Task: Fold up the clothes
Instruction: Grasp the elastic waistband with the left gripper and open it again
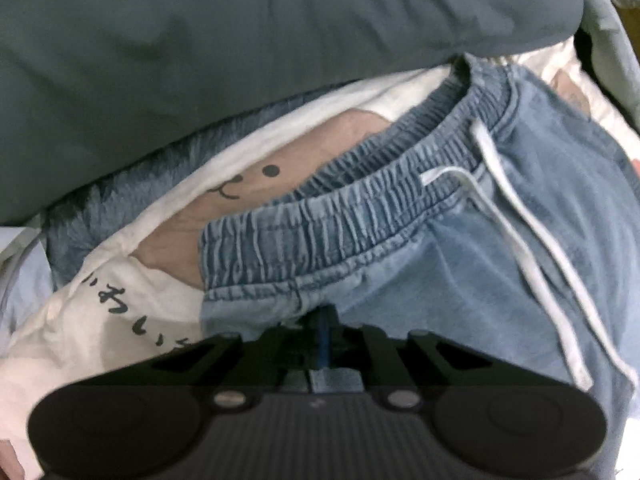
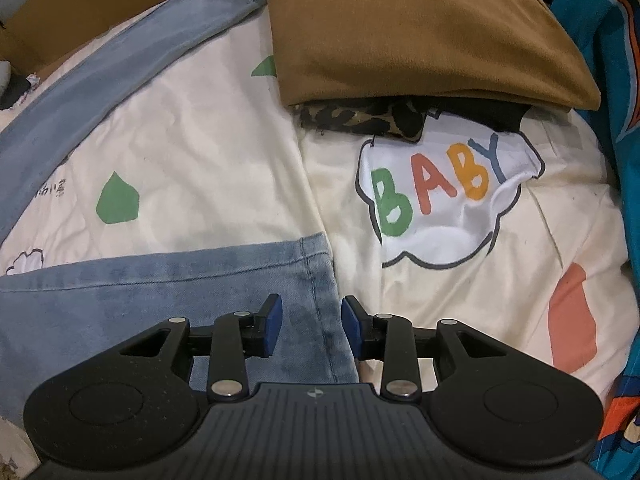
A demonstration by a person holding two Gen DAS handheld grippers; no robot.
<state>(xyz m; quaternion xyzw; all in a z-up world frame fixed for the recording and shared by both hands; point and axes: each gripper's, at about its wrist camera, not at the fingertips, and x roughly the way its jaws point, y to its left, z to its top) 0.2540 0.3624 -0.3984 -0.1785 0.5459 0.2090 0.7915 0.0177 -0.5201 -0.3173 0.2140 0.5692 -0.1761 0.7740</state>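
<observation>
Light blue jeans (image 1: 500,280) with an elastic waistband (image 1: 340,216) and a white drawstring (image 1: 532,248) lie on a printed white sheet (image 1: 100,312). My left gripper (image 1: 326,320) points down at them. Its fingers are shut together on puckered denim just below the waistband. In the right wrist view one jeans leg (image 2: 140,300) lies flat, with its stitched hem at the right. The other leg (image 2: 120,76) runs diagonally at the upper left. My right gripper (image 2: 312,326) hovers open over the hem corner, its blue pads (image 2: 274,320) apart and not pressing on the cloth.
A grey-blue cushion or duvet (image 1: 240,48) fills the top of the left wrist view, with fluffy blue fabric (image 1: 92,216) under it. A folded brown garment (image 2: 420,32) lies on a leopard-print piece (image 2: 360,118) beyond the right gripper. Teal fabric (image 2: 600,20) borders the right. The sheet (image 2: 200,160) has a "BABY" print.
</observation>
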